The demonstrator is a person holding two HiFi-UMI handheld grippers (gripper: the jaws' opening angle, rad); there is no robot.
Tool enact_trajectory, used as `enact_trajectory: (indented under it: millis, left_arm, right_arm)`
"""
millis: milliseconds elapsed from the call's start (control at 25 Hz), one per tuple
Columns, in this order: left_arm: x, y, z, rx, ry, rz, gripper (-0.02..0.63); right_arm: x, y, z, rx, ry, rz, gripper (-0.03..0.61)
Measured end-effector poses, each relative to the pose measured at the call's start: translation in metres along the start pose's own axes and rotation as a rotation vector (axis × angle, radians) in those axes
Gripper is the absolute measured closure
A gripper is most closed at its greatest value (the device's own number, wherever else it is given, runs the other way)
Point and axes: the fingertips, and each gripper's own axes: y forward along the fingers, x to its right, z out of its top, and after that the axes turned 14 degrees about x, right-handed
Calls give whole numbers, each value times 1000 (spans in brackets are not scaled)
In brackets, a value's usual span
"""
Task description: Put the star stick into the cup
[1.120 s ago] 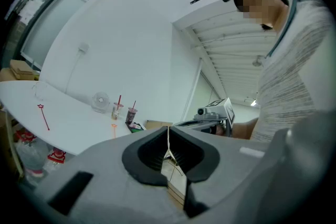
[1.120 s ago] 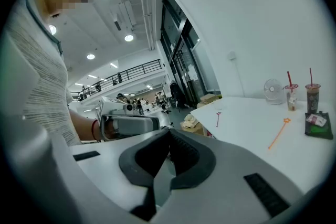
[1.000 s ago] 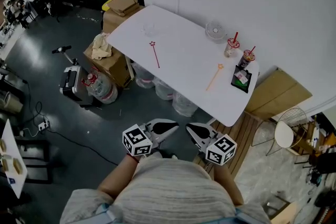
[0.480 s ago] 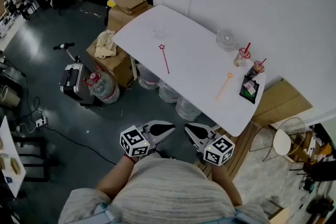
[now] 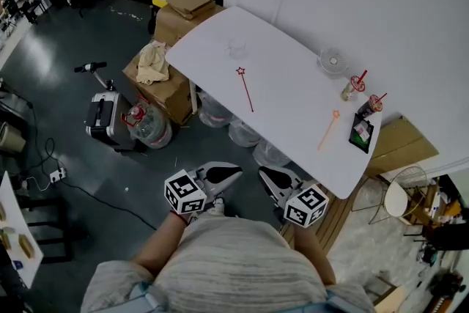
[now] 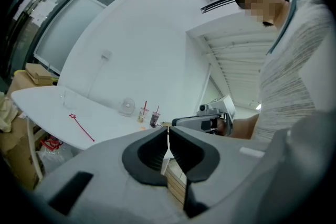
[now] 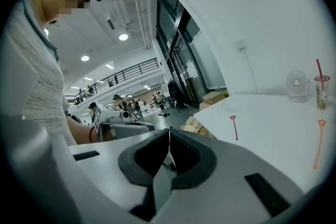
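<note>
A red star stick (image 5: 245,90) lies flat on the white table (image 5: 293,113), star end toward the far side; it also shows in the left gripper view (image 6: 81,126) and the right gripper view (image 7: 233,126). An orange star stick (image 5: 328,130) lies nearer the table's right end. A faint clear cup (image 5: 237,49) stands beyond the red stick. My left gripper (image 5: 234,171) and right gripper (image 5: 264,174) are held close to my body, well short of the table. Both are shut with nothing between the jaws (image 6: 168,139) (image 7: 169,152).
A small white fan (image 5: 332,61), two drink cups with red straws (image 5: 352,89) (image 5: 370,105) and a black tray (image 5: 361,134) sit at the table's right end. Cardboard boxes (image 5: 165,77) and water jugs (image 5: 150,127) stand by the table's left side. A scooter (image 5: 102,113) rests on the floor.
The table has slid right and down in the head view, so it now sits closer. Both grippers stay shut and close to my body.
</note>
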Motion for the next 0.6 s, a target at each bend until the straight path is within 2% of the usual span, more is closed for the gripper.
enact_trajectory:
  millis: [360,600]
  left_arm:
    - [-38,-7,12,-12,-9,-33,595]
    - [-67,17,15,-24,-5,-42,595]
  right_arm:
    - [20,22,2,21,4,-95,568]
    - [54,41,10,31,4,-93,568]
